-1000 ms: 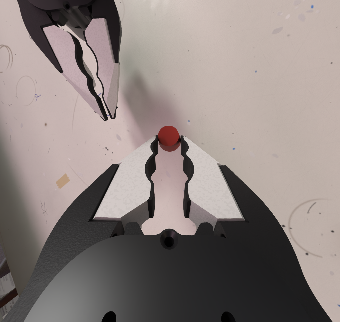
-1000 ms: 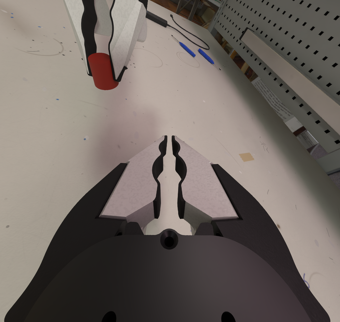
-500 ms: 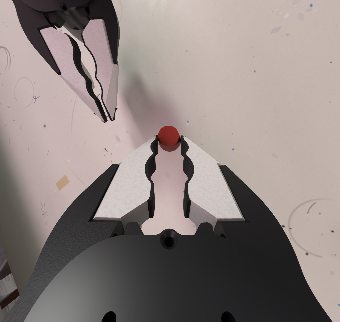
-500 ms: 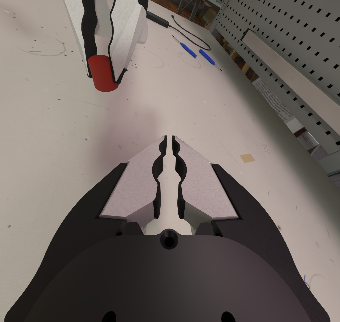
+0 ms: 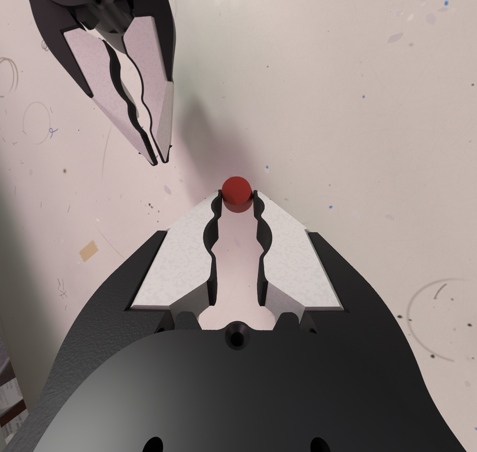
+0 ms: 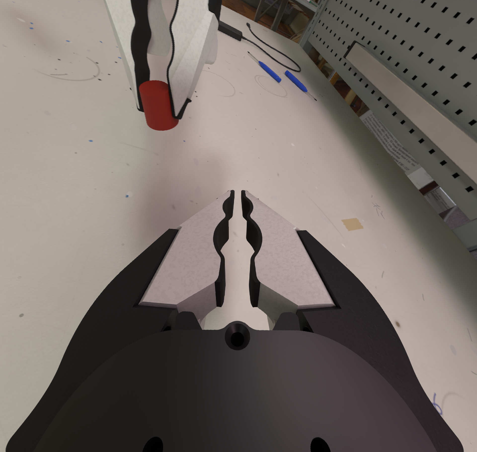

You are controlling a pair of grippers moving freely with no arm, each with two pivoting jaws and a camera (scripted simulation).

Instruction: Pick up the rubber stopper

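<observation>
The rubber stopper (image 5: 236,194) is a small red cylinder. My left gripper (image 5: 236,194) is shut on it, with both fingertips pressed on its sides, over the pale table (image 5: 361,130). In the right wrist view the stopper (image 6: 158,106) hangs upright from the left gripper (image 6: 161,109), its lower half sticking out below the fingertips. I cannot tell whether it touches the table. My right gripper (image 6: 237,193) is shut and empty, with only a thin slit between its tips. It hovers a short way from the stopper and also shows in the left wrist view (image 5: 158,159).
Two blue pens (image 6: 269,72) and a black cable (image 6: 273,52) lie farther back on the table. A grey pegboard panel (image 6: 413,52) stands along the table's right edge. A tan tape patch (image 6: 352,224) is stuck on the table.
The left gripper still grips the stopper. In the right wrist view it has drifted slightly right and nearer. The right gripper stays shut.
</observation>
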